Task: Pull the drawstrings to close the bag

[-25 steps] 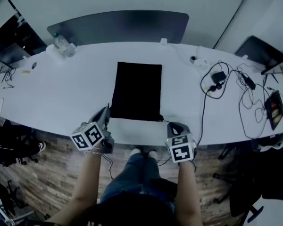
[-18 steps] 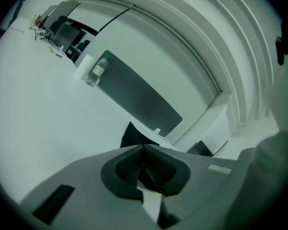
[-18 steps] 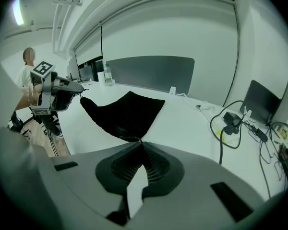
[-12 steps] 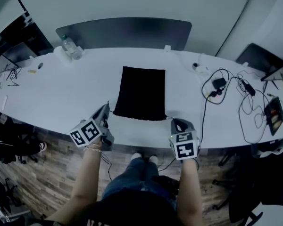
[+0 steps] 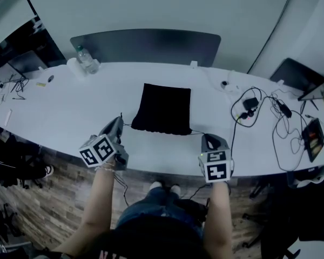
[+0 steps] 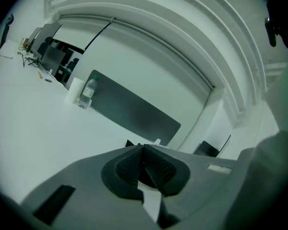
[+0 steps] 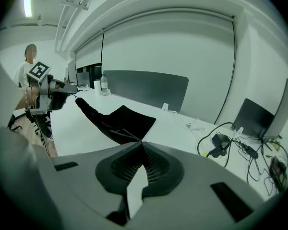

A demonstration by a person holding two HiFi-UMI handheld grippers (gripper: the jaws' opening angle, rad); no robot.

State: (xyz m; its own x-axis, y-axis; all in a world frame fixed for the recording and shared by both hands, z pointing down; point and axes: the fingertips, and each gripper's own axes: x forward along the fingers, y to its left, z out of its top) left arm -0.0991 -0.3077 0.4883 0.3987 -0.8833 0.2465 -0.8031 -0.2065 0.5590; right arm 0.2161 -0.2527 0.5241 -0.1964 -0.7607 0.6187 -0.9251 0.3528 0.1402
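Observation:
A black drawstring bag (image 5: 163,108) lies flat on the white table (image 5: 65,112), its near edge bunched and lifted a little. A thin drawstring (image 5: 127,126) runs from the bag's near left corner to my left gripper (image 5: 120,121), which is shut on it. The other drawstring (image 5: 197,133) leads from the near right corner to my right gripper (image 5: 207,137), also shut on it. In the right gripper view the bag (image 7: 127,120) hangs taut between the shut jaws of the right gripper (image 7: 142,143) and the left gripper (image 7: 73,95). The left gripper view shows the left gripper (image 6: 143,148) shut, with only a black corner of the bag (image 6: 130,142) visible.
A water bottle (image 5: 86,58) and a white roll (image 5: 74,66) stand at the back left. Cables and a charger (image 5: 252,100) sprawl over the right side, with a tablet (image 5: 313,131) beyond. A dark divider panel (image 5: 146,43) lines the far edge.
Both grippers have risen and drawn apart and toward me with the strings. The bag's near edge has bunched up and the bag looks shorter.

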